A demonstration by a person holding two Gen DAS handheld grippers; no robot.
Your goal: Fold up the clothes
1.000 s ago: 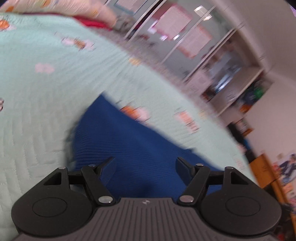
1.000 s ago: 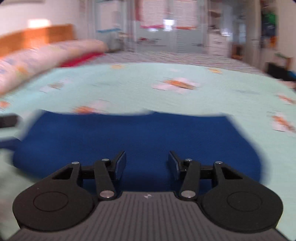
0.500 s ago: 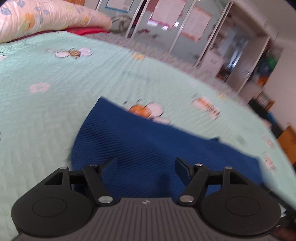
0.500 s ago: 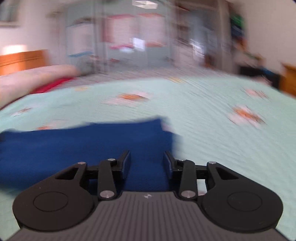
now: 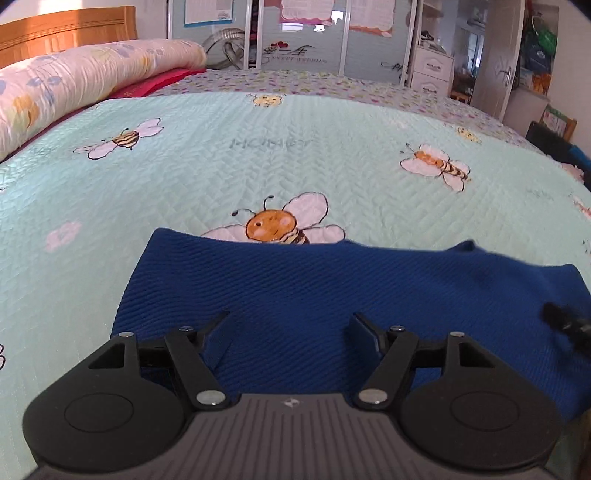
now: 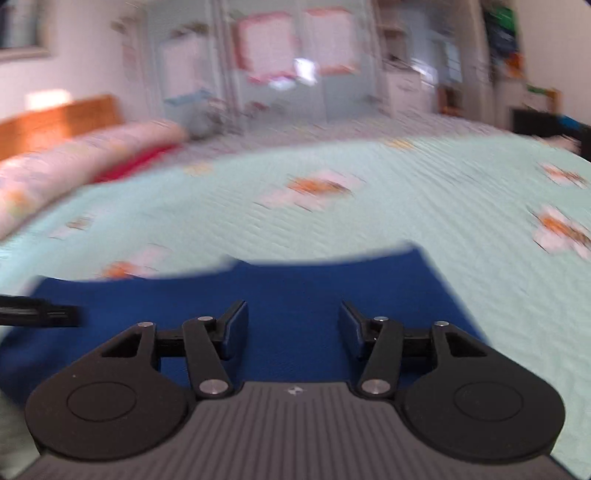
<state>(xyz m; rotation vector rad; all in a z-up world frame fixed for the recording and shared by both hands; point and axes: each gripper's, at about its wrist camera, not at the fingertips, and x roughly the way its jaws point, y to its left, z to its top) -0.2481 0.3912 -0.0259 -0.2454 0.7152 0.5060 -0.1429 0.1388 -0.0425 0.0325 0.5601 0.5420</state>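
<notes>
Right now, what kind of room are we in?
Most likely a bedroom. There is a big bed with a bee-print bedspread, a wooden headboard behind a long flowery pillow, and a wardrobe at the back.

Bed [image 5: 332, 155] with bee-print quilt, blue garment [image 5: 332, 288], pillow [image 5: 74, 77]

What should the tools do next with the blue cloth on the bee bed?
Probably lower both and pinch the near edge. The blue cloth lies flat on the bee quilt, and the left tool and right tool hang open above it, gripping nothing.
</notes>
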